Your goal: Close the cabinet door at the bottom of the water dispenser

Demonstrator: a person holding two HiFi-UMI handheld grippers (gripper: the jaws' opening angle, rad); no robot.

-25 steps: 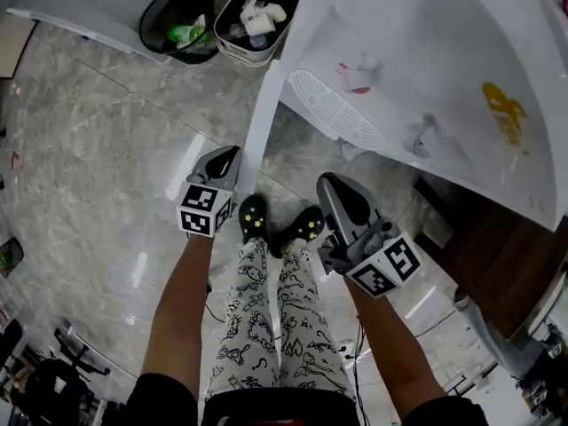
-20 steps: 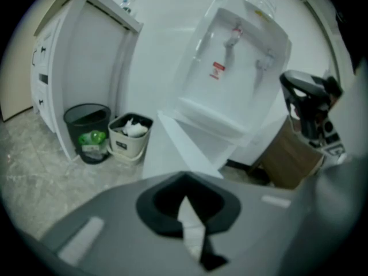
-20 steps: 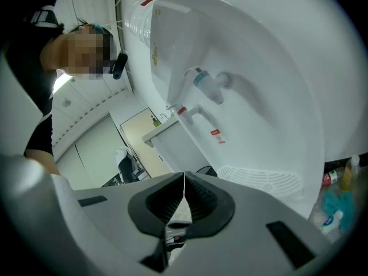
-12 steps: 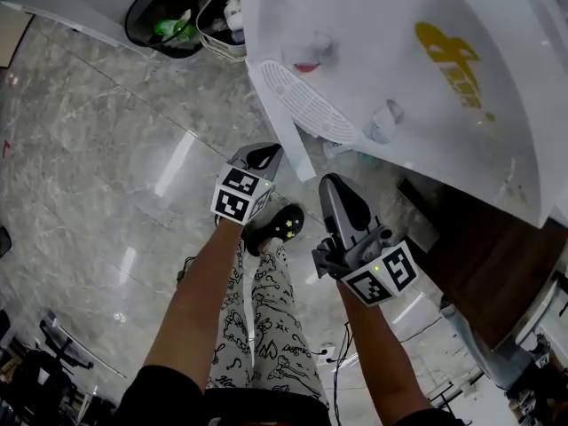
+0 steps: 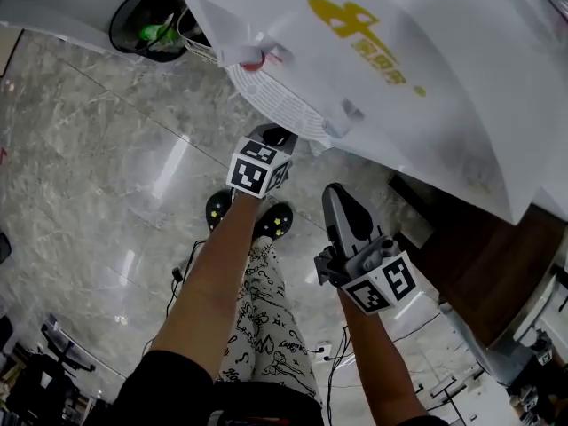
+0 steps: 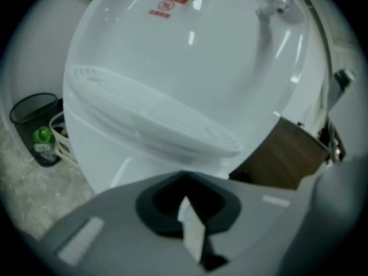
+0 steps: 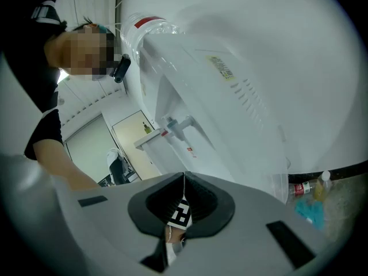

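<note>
Your left tongs point(image 5: 276, 138) are clenched, the dark pads pressed together with nothing between them. Your right tongs point(image 5: 336, 191) are clenched and empty too. Through the slot under their pads you can see the left tongs' marker cube.

Just ahead of the left tips stands the cabinet door point(image 6: 106, 157), a smooth, glossy white panel. I cannot tell whether the tips touch it or whether it sits flush. Right above the left tongs juts the drip tray point(image 5: 277, 102), a rounded white plastic lip with a fine slotted grille, and its edge closely overhangs the tips.

The right tongs hang beside and a little behind the left ones, apart from the water dispenser point(image 5: 417, 78), whose broad white shell curves over both.

To the right of the right tongs a dark brown wood-grain cabinet point(image 5: 484, 251) stands against the dispenser's side, hemming that flank. To the left of the left tongs the polished grey marble floor point(image 5: 98, 176) gives you open room.

Farther ahead on that left side stands a round black mesh bin point(image 6: 29, 111). Just beside it is a white basket point(image 6: 59, 140), near the dispenser's corner.
</note>
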